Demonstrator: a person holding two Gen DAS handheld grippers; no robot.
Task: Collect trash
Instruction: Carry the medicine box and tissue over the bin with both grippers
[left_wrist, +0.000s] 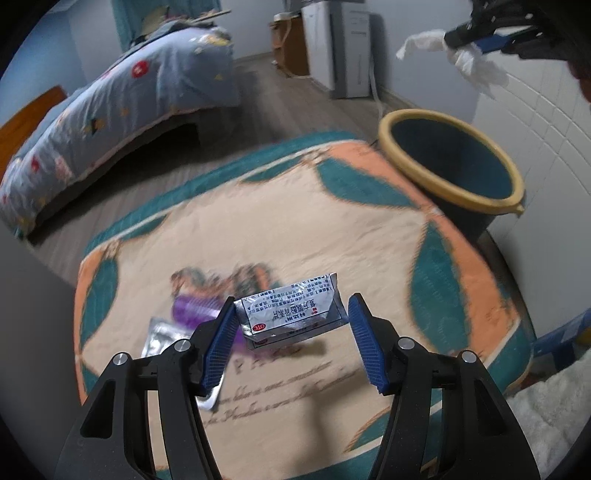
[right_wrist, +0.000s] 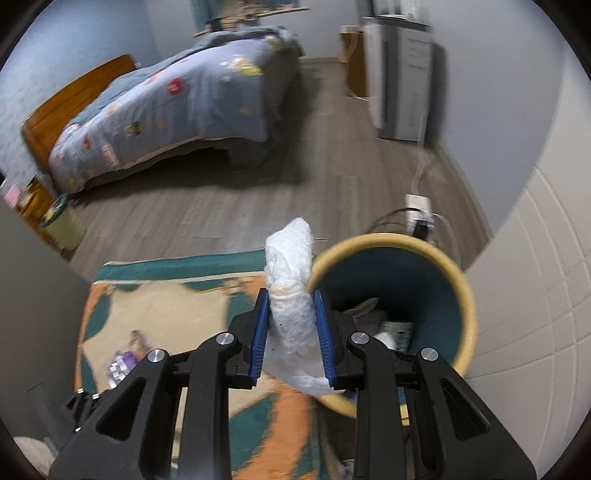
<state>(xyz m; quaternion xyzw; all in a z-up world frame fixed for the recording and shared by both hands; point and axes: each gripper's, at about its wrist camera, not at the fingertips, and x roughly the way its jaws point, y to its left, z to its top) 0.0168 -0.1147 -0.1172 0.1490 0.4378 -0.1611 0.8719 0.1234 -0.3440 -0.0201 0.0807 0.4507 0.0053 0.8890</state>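
On my left wrist view, the left gripper has a silver medicine sachet between its blue pads. The sachet's left end presses against the left pad, and its right end sits at the right pad, though I cannot tell for sure that it touches there; I read it as clamped across its width. It hangs above the patterned rug. On the rug below and to the left lie a purple item and a second foil wrapper. The yellow-rimmed bin stands at the rug's far right edge. Up in the top right corner, the right gripper pinches a crumpled white tissue.

On my right wrist view, the right gripper is clamped narrowly on that white tissue, which sticks out past the fingertips. The bin is just right of the pads, and I can see trash inside it. The rug lies to the left.
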